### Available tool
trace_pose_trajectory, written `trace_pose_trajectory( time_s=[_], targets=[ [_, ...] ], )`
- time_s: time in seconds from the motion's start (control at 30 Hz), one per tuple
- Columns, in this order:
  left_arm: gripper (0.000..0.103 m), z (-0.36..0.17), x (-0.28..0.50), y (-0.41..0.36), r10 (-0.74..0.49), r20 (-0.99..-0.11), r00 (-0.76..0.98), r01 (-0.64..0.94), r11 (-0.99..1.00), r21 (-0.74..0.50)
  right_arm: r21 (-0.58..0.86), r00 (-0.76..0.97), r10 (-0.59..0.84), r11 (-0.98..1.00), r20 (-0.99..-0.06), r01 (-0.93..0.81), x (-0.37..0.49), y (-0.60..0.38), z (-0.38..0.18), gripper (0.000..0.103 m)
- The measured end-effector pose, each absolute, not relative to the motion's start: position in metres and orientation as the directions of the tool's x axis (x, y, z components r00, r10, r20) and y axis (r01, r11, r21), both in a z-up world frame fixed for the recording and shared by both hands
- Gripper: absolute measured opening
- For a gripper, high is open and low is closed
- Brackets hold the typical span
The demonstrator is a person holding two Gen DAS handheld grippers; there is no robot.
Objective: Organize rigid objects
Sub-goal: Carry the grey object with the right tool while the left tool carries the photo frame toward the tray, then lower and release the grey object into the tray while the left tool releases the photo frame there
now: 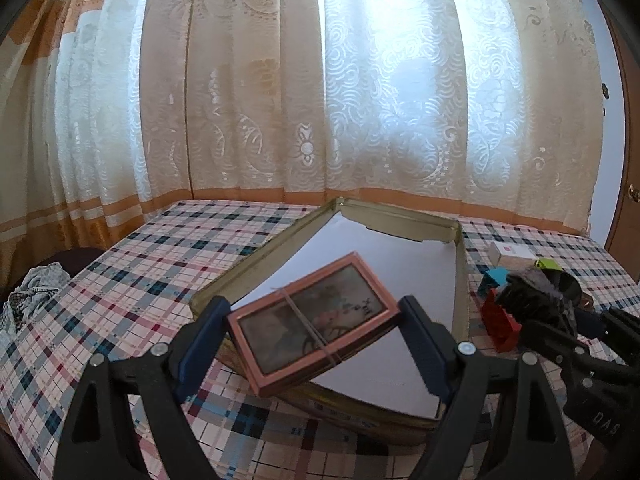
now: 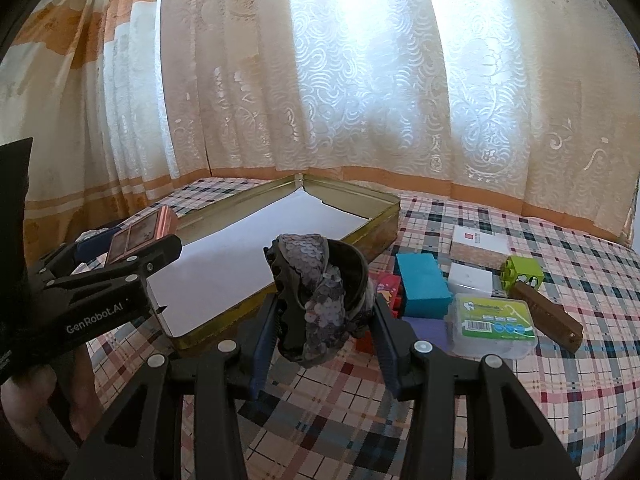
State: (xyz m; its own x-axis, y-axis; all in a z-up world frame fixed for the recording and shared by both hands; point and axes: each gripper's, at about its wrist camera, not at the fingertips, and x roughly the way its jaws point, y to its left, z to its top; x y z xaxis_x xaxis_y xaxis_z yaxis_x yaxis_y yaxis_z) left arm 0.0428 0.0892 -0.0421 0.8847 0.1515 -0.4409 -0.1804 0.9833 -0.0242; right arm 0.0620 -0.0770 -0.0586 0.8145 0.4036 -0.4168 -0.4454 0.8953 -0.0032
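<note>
- While I held both grippers over the near edge of the tin (image 1: 461, 264), the relation that mattered was the pink box (image 1: 313, 322) to the tin's paper-lined floor: it hung above the near-left corner, tilted, with the open floor running ahead of it and to the right.
- My left gripper (image 1: 314, 332) was clamped on the pink box, 1 blue pad on each short end, so the box's long axis ran across from finger to finger and sat skewed to the tin's long walls.
- A rubber band crossed the box lid; I could not tell what was inside.
- My right gripper (image 2: 325, 312) was clamped on a dark sequinned piece (image 2: 320, 296), which stood up between the pads, just in front of the tin's near wall and to its right in that view.
- Of the 2, I judged the left gripper nearer the tin's floor, since its load already overhung the rim, while the right one's load stood outside the wall.
- Loose items lay on the checked cloth (image 2: 520, 392) to the right of the tin: a teal block (image 2: 422, 284), a green cube (image 2: 524, 274), a clear plastic case (image 2: 494, 326) and a brown bar (image 2: 548, 312), all close together.
- I judged the next move for the left side to be a short forward carry and a level set-down onto the paper.
</note>
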Motion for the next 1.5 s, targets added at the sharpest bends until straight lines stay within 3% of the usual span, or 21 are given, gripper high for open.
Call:
trace_pose_trajectory(
  time_s=[0.33,0.77,1.03,1.5],
  targets=[
    [0.086,-0.041,0.050,0.101,0.146,-0.463,0.874,-0.177,0.984,-0.024,-0.027,0.811,0.407,0.888,-0.420,-0.460,0.065,-0.070,-0.055,0.047],
    [0.086,-0.024,0.059,0.116,0.150,-0.485,0.861,-0.177,0.984,-0.009,0.057,0.741,0.476,0.856,-0.474,-0.514,0.092,-0.067,-0.027,0.047],
    [0.086,-0.013,0.078,0.120,0.116,-0.524,0.844,-0.142,0.990,-0.010,0.003,0.733,0.464,0.846,-0.497,-0.534,0.114,-0.053,-0.015,0.047],
    [0.086,-0.020,0.156,0.130,0.073,-0.671,0.738,-0.088,0.996,0.012,0.006,0.668,0.435,0.840,-0.604,-0.542,0.187,-0.014,-0.025,0.047]
  ],
)
